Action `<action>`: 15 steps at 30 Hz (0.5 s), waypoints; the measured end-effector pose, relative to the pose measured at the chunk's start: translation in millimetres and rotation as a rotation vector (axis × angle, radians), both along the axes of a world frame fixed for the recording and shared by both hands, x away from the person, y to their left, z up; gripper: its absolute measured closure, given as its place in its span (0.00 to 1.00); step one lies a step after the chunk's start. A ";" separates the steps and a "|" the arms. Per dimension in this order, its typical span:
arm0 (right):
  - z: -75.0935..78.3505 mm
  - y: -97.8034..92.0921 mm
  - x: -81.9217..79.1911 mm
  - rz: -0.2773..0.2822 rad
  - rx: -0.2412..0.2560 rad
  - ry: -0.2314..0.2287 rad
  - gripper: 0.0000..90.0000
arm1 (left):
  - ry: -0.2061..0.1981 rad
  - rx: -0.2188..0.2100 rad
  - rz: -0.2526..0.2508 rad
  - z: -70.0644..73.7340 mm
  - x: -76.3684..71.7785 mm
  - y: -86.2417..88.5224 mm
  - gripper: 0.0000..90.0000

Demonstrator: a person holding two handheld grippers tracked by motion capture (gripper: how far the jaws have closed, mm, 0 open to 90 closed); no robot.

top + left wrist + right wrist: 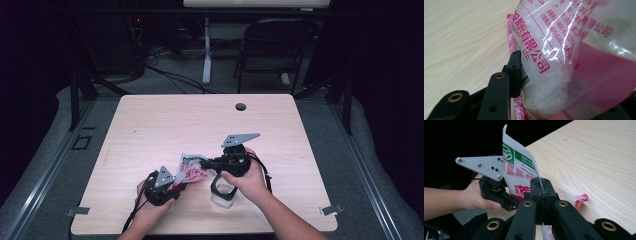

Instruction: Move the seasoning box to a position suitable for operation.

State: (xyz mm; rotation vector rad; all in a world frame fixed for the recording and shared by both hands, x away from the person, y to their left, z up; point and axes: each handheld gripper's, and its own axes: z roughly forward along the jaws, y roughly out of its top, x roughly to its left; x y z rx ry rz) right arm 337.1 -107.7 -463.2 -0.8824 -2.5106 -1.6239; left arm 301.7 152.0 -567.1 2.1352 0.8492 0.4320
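A clear plastic bag of white grains, printed in pink and green, is held up between both grippers over the table's front middle. My left gripper is shut on its lower end. In the left gripper view the bag fills the space between the jaws and one finger presses its barcode side. My right gripper is shut on the bag's thin upper edge, with the left gripper beyond it. In the high view the right gripper pinches the bag's right side.
A small clear glass jar stands on the wooden table just under the right hand. A cable hole sits near the far edge. A folding chair and a desk leg stand beyond the table.
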 end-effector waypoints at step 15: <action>-1.4 -8.6 -9.1 -0.011 -0.007 -0.045 1.00 | -0.063 0.081 -0.008 8.5 -4.9 -4.1 0.70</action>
